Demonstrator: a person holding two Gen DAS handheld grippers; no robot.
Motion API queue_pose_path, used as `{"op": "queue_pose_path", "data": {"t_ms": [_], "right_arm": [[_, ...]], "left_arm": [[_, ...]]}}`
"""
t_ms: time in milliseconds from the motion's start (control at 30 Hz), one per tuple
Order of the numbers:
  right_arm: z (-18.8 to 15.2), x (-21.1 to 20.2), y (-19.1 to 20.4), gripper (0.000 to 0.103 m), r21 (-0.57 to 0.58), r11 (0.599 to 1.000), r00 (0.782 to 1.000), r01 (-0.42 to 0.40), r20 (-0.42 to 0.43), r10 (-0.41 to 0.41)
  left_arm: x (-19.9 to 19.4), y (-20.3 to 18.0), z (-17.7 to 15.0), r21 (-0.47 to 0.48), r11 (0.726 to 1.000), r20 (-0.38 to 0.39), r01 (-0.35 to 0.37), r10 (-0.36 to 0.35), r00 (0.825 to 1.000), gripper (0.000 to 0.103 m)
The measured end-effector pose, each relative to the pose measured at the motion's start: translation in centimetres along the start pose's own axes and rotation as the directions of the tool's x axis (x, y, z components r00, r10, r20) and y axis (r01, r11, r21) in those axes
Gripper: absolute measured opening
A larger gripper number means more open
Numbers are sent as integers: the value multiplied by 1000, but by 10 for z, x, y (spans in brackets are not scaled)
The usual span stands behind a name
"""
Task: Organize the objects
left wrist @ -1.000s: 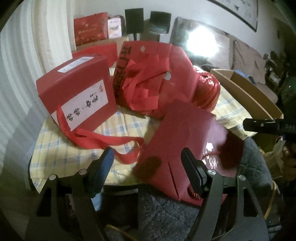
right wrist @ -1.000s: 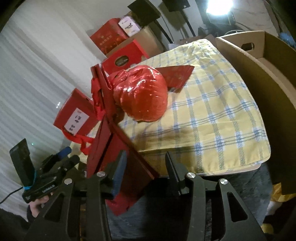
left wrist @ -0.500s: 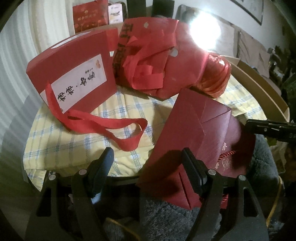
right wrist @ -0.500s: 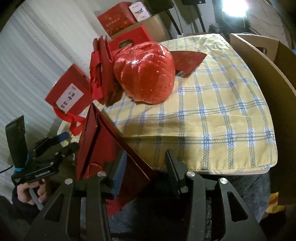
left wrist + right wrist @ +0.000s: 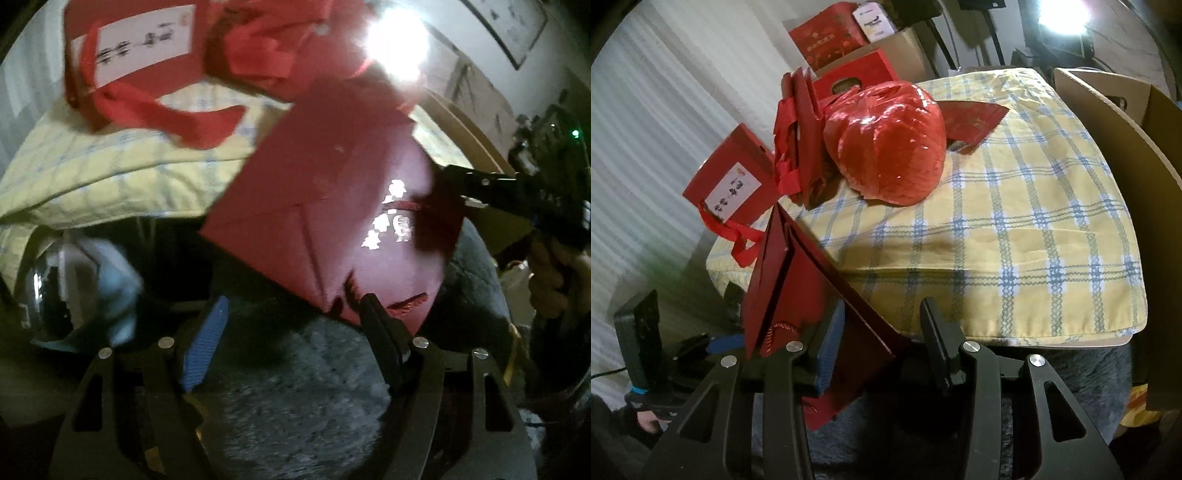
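**A:** How far along are you with the tidying?

**B:** Early, I'd judge. Your right gripper has a dark red paper gift bag between its fingers at the near edge of the table, hanging partly off it; whether the pads actually pinch it, I cannot tell. Your left gripper has its jaws closing slightly with nothing between them, its tip just under the bag's lower corner.

**A:** And what's left?

**B:** Nearly everything. The labelled red gift box with its ribbon handle, the flattened red bags and the shiny red foil bundle sit unsorted on the checked cloth.

**A:** Anything in your way?

**B:** The open cardboard box stands just beside the table on the right, probably the destination. The loose ribbon handle could snag.
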State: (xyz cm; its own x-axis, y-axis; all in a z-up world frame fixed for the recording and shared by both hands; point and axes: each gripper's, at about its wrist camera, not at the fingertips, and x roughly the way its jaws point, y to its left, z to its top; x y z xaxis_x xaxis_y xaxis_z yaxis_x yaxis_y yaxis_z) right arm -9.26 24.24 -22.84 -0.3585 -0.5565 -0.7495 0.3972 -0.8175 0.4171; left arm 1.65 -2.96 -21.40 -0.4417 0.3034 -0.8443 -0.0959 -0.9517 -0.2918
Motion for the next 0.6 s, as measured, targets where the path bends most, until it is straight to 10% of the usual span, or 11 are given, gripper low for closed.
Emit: {"op": "queue_pose_path", "data": {"t_ms": [600], "right_arm": [[-8, -3, -5, 39, 0, 999, 998, -44, 35, 44]], "left_arm": [[-7, -5, 24, -24, 991, 98, 131, -128, 987, 69]]}}
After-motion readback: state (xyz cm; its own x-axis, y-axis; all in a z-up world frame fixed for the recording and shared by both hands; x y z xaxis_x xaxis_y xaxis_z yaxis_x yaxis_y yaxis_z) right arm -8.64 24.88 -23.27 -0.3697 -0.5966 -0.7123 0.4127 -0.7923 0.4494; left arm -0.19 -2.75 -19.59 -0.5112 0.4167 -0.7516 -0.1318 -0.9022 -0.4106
